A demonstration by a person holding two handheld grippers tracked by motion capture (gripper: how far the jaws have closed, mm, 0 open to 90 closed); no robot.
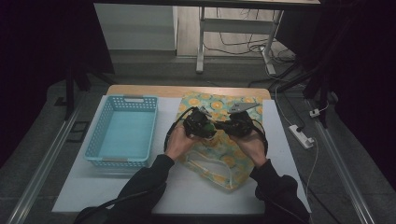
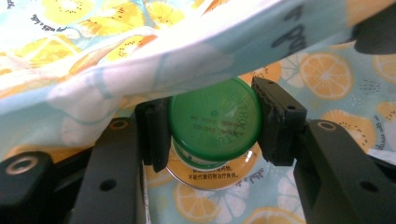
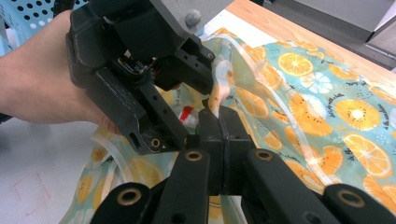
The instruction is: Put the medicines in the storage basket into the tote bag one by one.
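**Green-capped jar gripped at bag mouth, both claws engaged**

Black jaws of the left claw (image 2: 212,126) sit closest to its camera, clamped on the green cap (image 2: 215,119) of a small jar (image 2: 210,175); one jaw on each side of the cap, both touching. Printed label on the jar below the cap, text too small to read. Jar sits at the opening of the fruit-print bag (image 2: 327,74), with the bag's upper edge draped just over the cap.

Right claw (image 3: 223,121): jaws pressed together, pinching the bag's edge fabric and lifting it. Left claw is right beside it in that view, held by the person's left hand (image 3: 42,88).

From the high view: both claws meet over the middle of the bag (image 1: 224,161), which lies flat on the white table (image 1: 182,191). Left claw (image 1: 205,128) and right claw (image 1: 229,126) nearly touching. Light blue perforated basket (image 1: 122,130) stands to the left of the bag, apart from it.
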